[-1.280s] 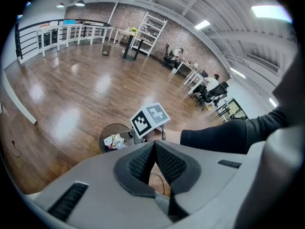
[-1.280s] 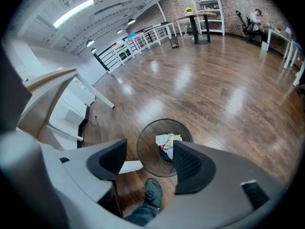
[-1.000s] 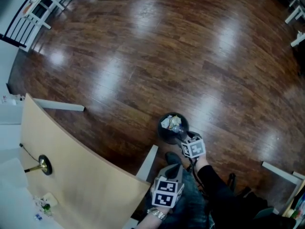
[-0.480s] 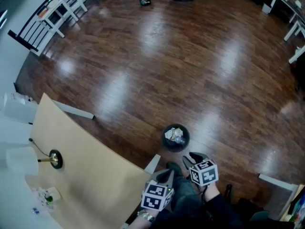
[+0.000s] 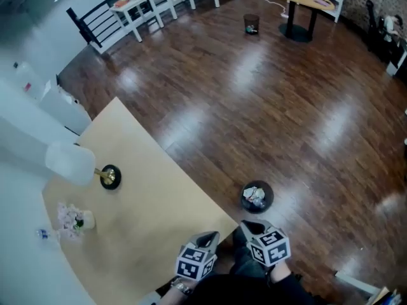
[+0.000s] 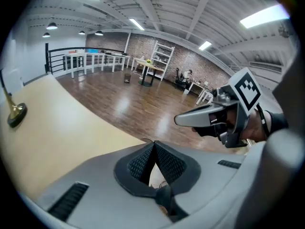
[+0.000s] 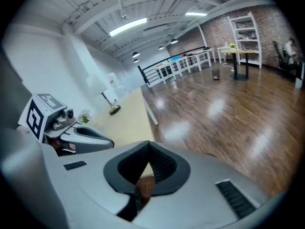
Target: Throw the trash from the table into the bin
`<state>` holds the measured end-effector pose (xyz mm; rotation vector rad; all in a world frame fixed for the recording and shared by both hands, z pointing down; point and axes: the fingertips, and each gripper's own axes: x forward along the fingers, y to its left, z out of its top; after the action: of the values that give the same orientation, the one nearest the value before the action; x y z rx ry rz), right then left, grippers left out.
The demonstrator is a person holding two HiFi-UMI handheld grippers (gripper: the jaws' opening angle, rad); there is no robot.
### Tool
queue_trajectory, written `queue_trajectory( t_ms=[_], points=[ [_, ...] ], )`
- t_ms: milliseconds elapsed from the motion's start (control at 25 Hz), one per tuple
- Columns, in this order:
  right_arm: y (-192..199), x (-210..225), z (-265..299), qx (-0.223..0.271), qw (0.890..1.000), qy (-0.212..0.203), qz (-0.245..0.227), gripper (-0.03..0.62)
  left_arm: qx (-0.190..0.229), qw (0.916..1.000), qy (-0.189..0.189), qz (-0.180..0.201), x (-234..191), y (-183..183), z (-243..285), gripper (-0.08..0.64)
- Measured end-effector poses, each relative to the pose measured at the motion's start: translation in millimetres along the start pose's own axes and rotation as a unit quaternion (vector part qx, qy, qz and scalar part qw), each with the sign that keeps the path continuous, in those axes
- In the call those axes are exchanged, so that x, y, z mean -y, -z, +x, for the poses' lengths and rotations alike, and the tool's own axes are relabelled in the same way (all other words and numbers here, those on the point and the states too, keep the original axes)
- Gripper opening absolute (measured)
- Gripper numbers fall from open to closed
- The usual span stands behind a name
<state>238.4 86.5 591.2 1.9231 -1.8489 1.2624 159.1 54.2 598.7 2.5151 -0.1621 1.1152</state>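
The right tool [image 5: 252,227], risen from the bin [image 5: 257,196] at lower right, has just closed its jaws on nothing. The left tool [image 5: 207,237] is also together and empty. Litter [image 5: 71,218] still waits on the tabletop [image 5: 152,196] at lower left.

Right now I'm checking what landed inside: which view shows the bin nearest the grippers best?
The head view: it looks down into the bin, showing crumpled trash inside. Neither gripper view clearly shows it; their own bodies cover the floor there.
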Motion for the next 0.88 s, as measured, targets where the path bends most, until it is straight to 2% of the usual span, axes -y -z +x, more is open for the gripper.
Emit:
queue_trajectory(
  t_ms=[160,320,440,560,720,800,880],
  points=[
    [-11.5,-76.9,33.8,-0.013,0.995,-0.062,-0.076,0.008,0.03,0.9973,-0.054,-0.041,-51.6,29.6,-56.5,0.003],
    [-21.0,-175.8,65.9,-0.034,0.98,-0.121,-0.151,0.008,0.065,0.9866,-0.12,-0.09,-107.8,66.8,-137.4,0.003],
    [-12.9,-231.3,84.4,-0.056,0.965,-0.159,-0.202,0.008,0.088,0.9726,-0.166,-0.137,-133.1,97.0,-188.0,0.003],
    [-13.6,-276.7,89.3,-0.079,0.951,-0.179,-0.238,0.008,0.109,0.9571,-0.201,-0.177,-150.5,118.8,-236.1,0.003],
    [-11.7,-307.5,93.3,-0.098,0.935,-0.195,-0.278,0.008,0.136,0.9341,-0.235,-0.232,-156.6,148.2,-271.0,0.003],
    [-7.3,-322.6,99.1,-0.104,0.931,-0.197,-0.288,0.008,0.146,0.9266,-0.242,-0.248,-162.7,159.5,-287.6,0.003],
    [-3.1,-334.2,105.0,-0.105,0.931,-0.195,-0.29,0.008,0.152,0.9229,-0.246,-0.254,-170.2,169.0,-299.7,0.003]
  ],
)
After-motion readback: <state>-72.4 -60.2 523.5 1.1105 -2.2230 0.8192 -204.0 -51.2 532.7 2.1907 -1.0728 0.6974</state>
